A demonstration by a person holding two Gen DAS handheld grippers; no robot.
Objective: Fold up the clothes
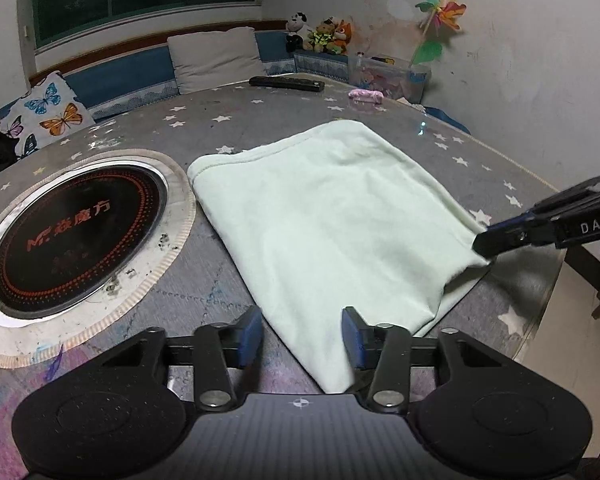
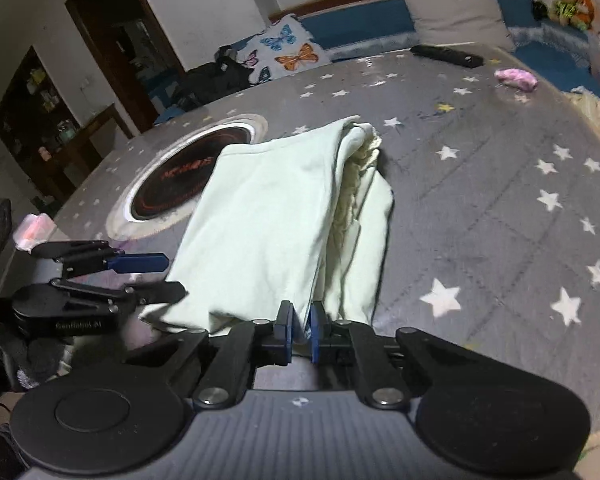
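Pale-green garment (image 2: 268, 216) pinched, right gripper (image 2: 300, 334) (angled down)

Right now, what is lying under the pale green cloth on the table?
The pale green cloth lies on the grey star-patterned table cover. In the right wrist view it overlaps the edge of the round black cooktop. Anything else beneath the cloth is covered and cannot be seen.
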